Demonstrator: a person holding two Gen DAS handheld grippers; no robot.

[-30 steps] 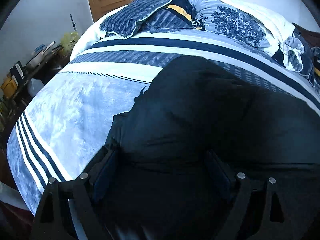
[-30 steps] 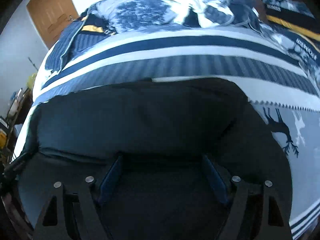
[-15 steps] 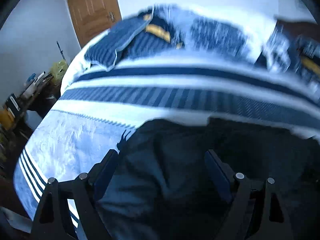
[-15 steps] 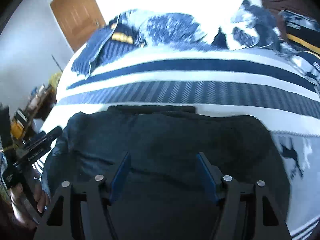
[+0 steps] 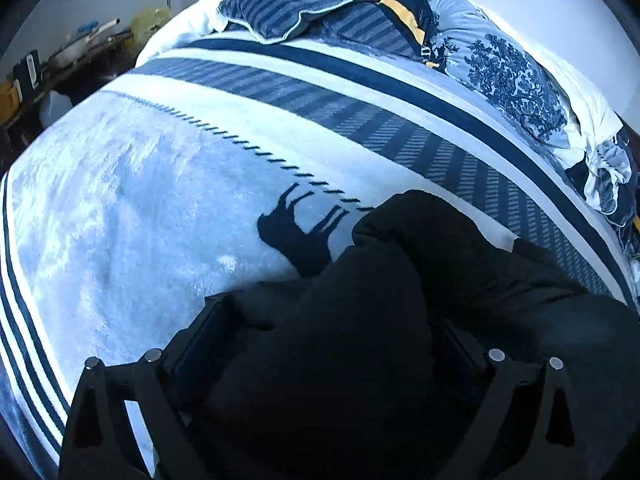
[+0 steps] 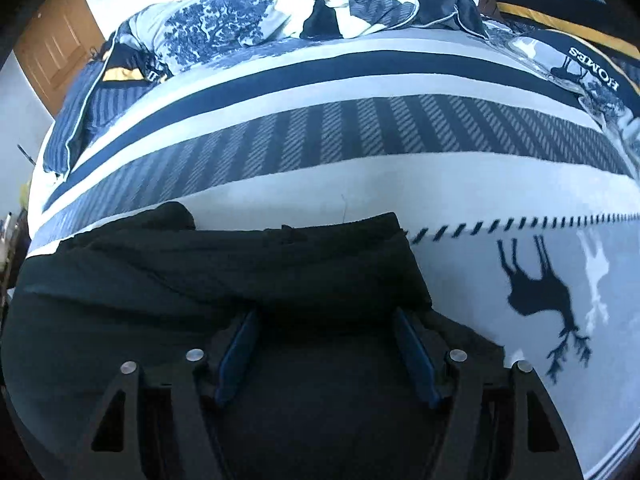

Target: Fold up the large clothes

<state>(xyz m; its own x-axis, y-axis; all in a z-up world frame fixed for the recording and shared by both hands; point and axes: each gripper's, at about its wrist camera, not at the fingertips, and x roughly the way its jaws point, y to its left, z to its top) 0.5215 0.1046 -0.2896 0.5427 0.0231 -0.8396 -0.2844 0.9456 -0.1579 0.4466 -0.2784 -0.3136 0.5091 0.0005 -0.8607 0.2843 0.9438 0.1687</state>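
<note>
From the left wrist, the left gripper [image 5: 332, 344] stood wide apart over the dark garment [image 5: 400, 320], holding nothing visible; the cloth bunched between and over its fingers, its bulk trailing right of the deer silhouette [image 5: 298, 236] on the blanket [image 5: 120, 200].

From the right wrist, the right gripper [image 6: 326, 354] also stood wide and unloaded, the garment [image 6: 224, 264] directly ahead, its long axis running crosswise, left of the blanket's [image 6: 360, 184] deer print [image 6: 536, 284]. Only this view showed the folded far edge whole; the right gripper seemed better placed.

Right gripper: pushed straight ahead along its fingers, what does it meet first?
Most likely the dark garment: its folded edge lies right ahead of the open right gripper. Past it comes the striped blanket. Depth is unclear.
</note>
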